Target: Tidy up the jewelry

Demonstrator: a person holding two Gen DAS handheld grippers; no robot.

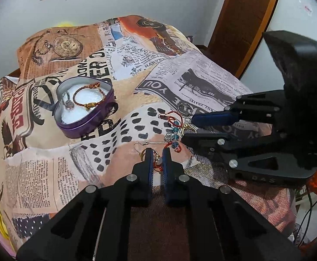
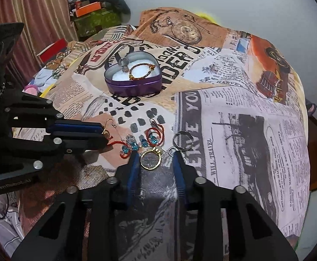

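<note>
A purple heart-shaped tin (image 1: 85, 111) stands open on a cloth (image 1: 201, 74) printed with newspaper pictures. Inside the tin, on its white lining, lie a red and gold bracelet (image 1: 88, 95) and a small silver ring (image 1: 68, 102), side by side. Nearer to the cameras than the tin, a small group of jewelry lies on the cloth: a red cord with blue beads (image 2: 145, 140), a thin hook earring (image 2: 110, 125), a gold ring (image 2: 150, 158) and a silver key ring (image 2: 182, 140). The left gripper (image 1: 157, 155) is at the near end of this group, on the side away from the key ring; its blue pads are almost together, with a gold ring with a pale stone (image 1: 157, 159) between them, so it seems to grip this piece, though the contact is not fully clear. The right gripper (image 2: 155, 159) stands open, with its two fingers on either side of the gold ring, which lies flat on the cloth and touches neither finger. The silver key ring is just beside the right finger tip, farther from the beads. The tin is well apart from both grippers.
</note>
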